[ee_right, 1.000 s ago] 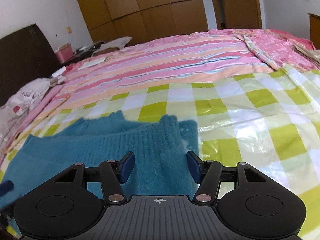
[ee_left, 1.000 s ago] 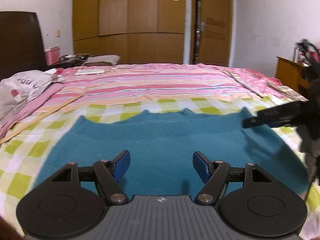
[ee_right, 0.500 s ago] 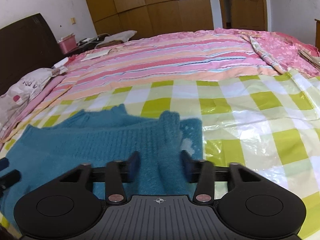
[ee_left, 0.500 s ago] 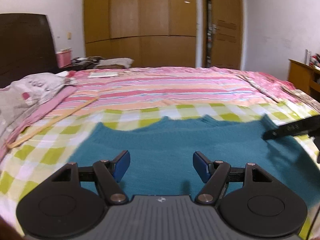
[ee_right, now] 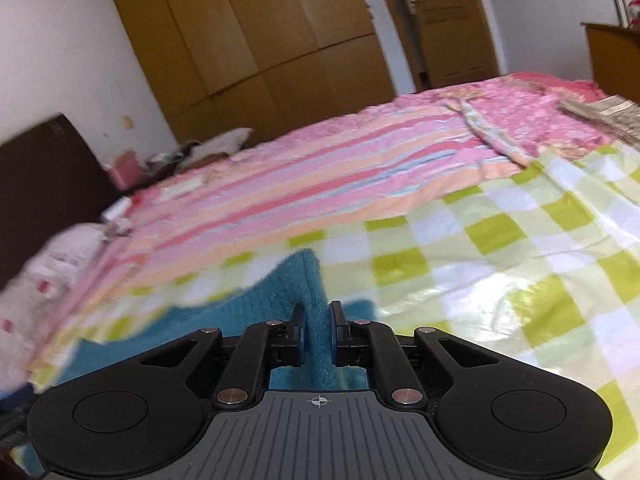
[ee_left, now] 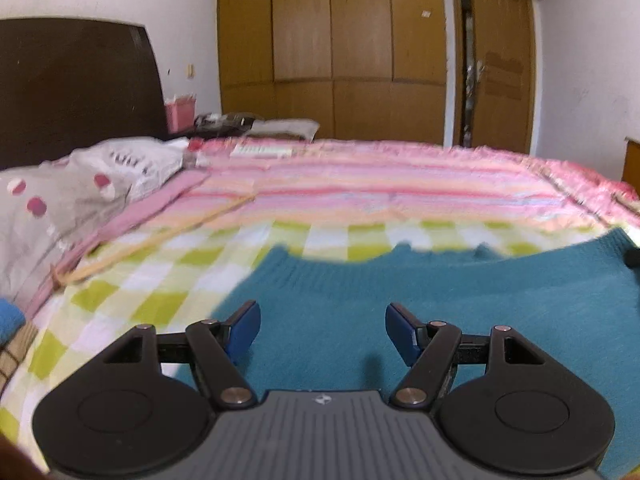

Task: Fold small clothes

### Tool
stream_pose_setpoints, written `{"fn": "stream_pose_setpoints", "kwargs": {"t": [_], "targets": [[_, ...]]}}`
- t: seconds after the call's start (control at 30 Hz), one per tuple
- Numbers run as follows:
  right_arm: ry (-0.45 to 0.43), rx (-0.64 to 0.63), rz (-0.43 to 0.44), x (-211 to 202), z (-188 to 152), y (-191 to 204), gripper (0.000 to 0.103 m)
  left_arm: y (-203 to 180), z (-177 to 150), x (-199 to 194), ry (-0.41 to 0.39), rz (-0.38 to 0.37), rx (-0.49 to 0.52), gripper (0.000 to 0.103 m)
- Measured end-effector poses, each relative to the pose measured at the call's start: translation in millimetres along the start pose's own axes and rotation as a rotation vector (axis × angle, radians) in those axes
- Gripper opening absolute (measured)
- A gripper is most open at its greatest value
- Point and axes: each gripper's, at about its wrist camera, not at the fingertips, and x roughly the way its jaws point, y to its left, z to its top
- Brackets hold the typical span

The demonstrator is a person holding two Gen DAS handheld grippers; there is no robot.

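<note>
Your right gripper has closed since a second ago, now pinching a raised fold of the teal sweater at lower centre. Your left gripper hovers spread over the sweater on the checked sheet.

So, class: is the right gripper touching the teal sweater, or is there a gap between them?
Touching. In the right wrist view the right gripper has its jaws closed on a raised fold of the teal sweater, with knit fabric pressed between both pads.

Teal knit sweater; green-white checked sheet; pink-striped bedspread; brown wooden wardrobe; blue tool pads.
</note>
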Motion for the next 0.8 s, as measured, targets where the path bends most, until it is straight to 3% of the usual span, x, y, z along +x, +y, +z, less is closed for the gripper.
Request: {"fn": "stream_pose_setpoints", "kwargs": {"t": [0.1, 0.3, 0.37, 0.4, 0.43, 0.47, 0.63, 0.7, 0.8], "targets": [[0.056, 0.031, -0.069, 20, -18, -13, 0.009, 7, -13, 10, 0.054, 0.024, 0.014, 0.074], [0.077, 0.067, -0.081, 25, -20, -16, 0.012, 13, -14, 0, 0.028, 0.008, 0.003, 0.075], [0.073, 0.063, -0.103, 20, -20, -13, 0.029, 20, -16, -7, 0.024, 0.0, -0.029, 0.075], [0.076, 0.057, -0.115, 18, -19, -12, 0.051, 23, -18, -9, 0.031, 0.0, -0.039, 0.075], [0.071, 0.052, -0.118, 14, -18, -11, 0.06, 27, -21, -12, 0.04, 0.002, -0.047, 0.075], [0.058, 0.043, -0.122, 9, -17, -10, 0.064, 29, -24, -16, 0.044, 0.002, -0.054, 0.075], [-0.034, -0.036, -0.196, -23, -2, 16, 0.065, 40, -33, -42, 0.033, 0.006, -0.098, 0.075], [-0.044, -0.07, -0.169, -30, 2, 37, 0.068, 45, -37, -50, 0.03, 0.017, -0.12, 0.075], [0.017, -0.149, -0.076, -28, 3, 85, 0.082, 50, -41, -54, 0.04, 0.022, -0.138, 0.075]]}}
